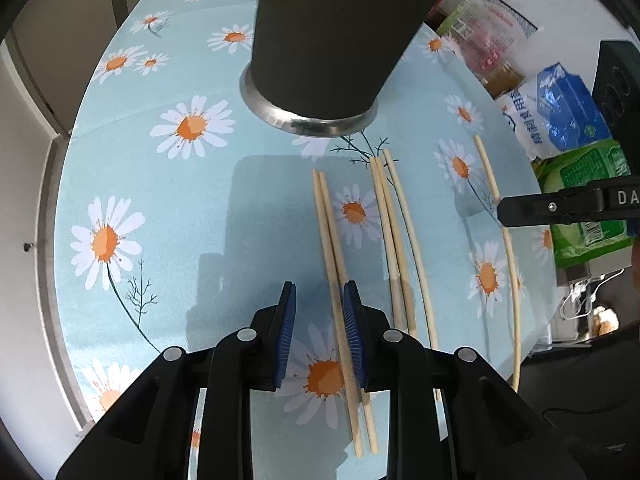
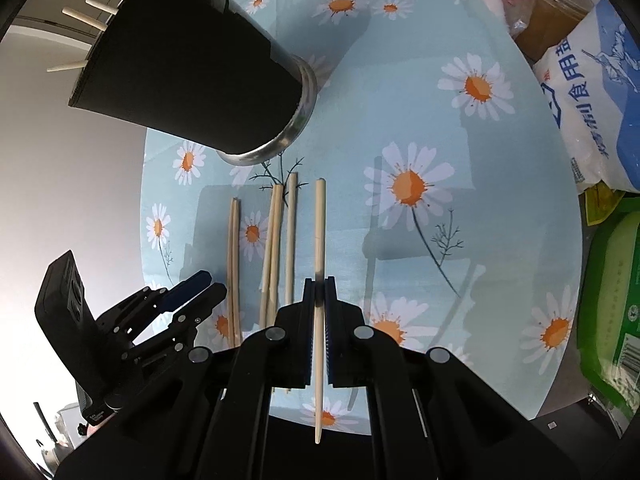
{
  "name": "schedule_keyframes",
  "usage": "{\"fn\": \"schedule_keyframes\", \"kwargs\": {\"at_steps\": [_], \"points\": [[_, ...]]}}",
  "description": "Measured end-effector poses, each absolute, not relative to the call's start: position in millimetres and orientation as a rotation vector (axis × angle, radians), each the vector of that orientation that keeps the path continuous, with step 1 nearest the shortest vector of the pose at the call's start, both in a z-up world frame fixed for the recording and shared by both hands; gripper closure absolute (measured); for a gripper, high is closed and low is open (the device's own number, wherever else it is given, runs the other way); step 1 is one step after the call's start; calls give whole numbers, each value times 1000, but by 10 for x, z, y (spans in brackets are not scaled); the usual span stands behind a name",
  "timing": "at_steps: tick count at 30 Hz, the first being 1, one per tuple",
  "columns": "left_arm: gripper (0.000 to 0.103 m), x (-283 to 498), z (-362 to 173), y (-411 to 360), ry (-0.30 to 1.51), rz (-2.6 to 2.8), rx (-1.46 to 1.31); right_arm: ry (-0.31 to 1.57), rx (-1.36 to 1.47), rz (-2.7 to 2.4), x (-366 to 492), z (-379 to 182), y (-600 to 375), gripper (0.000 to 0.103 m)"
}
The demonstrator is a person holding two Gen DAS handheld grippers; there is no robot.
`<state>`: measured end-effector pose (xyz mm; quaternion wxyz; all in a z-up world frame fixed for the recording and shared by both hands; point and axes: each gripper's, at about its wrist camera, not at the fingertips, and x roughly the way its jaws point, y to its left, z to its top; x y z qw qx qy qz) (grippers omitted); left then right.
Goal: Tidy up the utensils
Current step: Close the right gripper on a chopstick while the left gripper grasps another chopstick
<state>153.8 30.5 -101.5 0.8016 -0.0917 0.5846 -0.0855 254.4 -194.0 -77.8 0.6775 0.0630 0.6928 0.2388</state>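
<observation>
- The right gripper (image 2: 319, 294) points steeply down at the desk (image 2: 500, 248), its jaws clamped on a single pale chopstick (image 2: 319, 216)
- That held chopstick runs lengthwise between the blue pads (image 2: 329, 344); its blunt end reaches forward past the jaws and its thin tip sticks out behind them
- In the left wrist view the same stick (image 1: 508, 252) shows at the right side, with the right gripper's black fingers (image 1: 560, 206) across it
- The left gripper (image 1: 320, 300) hangs over the desk with its jaws partly open and nothing pressed between the blue pads (image 1: 287, 328)
- A pair of chopsticks (image 1: 332, 264) lies side by side on the cloth right under the left gripper; whether the right-hand pad touches them cannot be told
- Just to the right of that pair lies a group of three more chopsticks (image 1: 394, 240), two of them crossing and the third a little apart
- All loose sticks lie roughly parallel, their blunt ends toward the cup
- A dark cup with a shiny metal base (image 1: 332, 40) stands on the desk beyond the sticks
- In the right wrist view several chopstick ends (image 2: 86, 20) poke out of the cup's mouth
- The desk is covered with a light blue cloth printed with daisies (image 1: 192, 126)
- Along the far right edge stand a white and blue bag (image 2: 592, 92), a green packet (image 2: 612, 292) and jars (image 1: 500, 76)
</observation>
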Motion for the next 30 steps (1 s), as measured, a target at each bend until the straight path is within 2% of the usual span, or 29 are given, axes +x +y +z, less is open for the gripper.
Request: {"fn": "schedule_keyframes", "kwargs": {"at_steps": [19, 25, 28, 30], "points": [[81, 1743, -1060, 45, 1395, -58, -24, 1524, 147, 621, 2548, -759, -2050, 98], [85, 1823, -1070, -34, 1416, -9, -9, 1525, 184, 643, 2570, -803, -2102, 98], [93, 1849, -1071, -61, 1414, 9, -7, 1519, 198, 643, 2598, -818, -2139, 98], [95, 1842, -1082, -59, 1409, 14, -12, 1519, 205, 645, 2609, -835, -2141, 98]]}}
